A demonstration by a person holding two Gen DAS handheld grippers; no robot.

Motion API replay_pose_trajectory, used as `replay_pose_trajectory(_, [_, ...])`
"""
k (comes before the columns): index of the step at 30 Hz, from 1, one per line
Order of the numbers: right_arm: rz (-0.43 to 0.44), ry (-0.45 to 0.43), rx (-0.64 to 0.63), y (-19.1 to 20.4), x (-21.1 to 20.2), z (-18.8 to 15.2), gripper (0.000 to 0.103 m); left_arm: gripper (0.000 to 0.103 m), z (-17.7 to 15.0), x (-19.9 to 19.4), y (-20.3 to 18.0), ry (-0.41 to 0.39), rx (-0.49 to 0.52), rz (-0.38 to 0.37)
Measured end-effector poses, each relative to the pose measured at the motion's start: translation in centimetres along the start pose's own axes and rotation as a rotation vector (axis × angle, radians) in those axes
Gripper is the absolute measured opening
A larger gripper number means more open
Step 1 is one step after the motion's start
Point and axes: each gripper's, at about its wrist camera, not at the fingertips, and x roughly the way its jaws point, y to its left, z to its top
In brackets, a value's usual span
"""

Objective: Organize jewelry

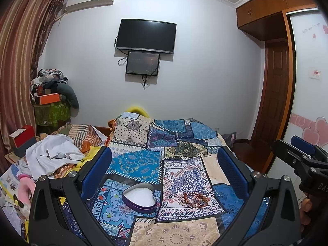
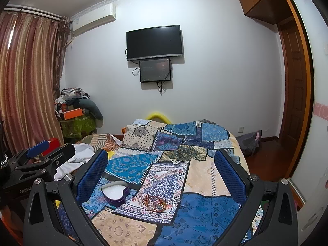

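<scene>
Jewelry (image 2: 156,204): tangled heap on quilt (image 2: 205,215), just right of heart tin (image 2: 114,192).
Nearer: right gripper (image 2: 162,176), jaws apart, empty.
Left gripper (image 1: 164,170): likewise spread, empty.

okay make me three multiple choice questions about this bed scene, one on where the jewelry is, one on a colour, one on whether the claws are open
1. Where does the jewelry pile lie?
A. inside the heart box
B. on the patchwork cover, right of the heart box
C. on the floor

2. What colour is the outer wall of the heart box?
A. purple
B. green
C. orange

3. How do the left claw and right claw stand?
A. both shut on beads
B. one shut, one open
C. both open, holding nothing

Answers:
1 B: the beads rest on the patchwork cover beside the box.
2 A: its side is purple, its lining white.
3 C: each view shows the fingers wide apart.
</scene>
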Motion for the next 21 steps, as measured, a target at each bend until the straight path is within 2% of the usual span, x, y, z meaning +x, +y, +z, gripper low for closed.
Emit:
replay_pose_trajectory(11, [-0.041,0.068,0.024,-2.3,2.2,-1.4,0.103,0.103,-1.4,4.4,-0.2,0.111,0.002,0.012])
replay_pose_trajectory(17, [-0.098,0.152,0.032,-4.8,4.6,-3.3,0.103,0.103,-3.6,8.8,-0.1,0.232,-0.006,0.067])
replay_pose_trajectory(21, [-0.132,0.22,0.025,-6.1,6.5,-4.6,0.103,0.103,-5.8,11.8,-0.1,0.339,-0.003,0.044])
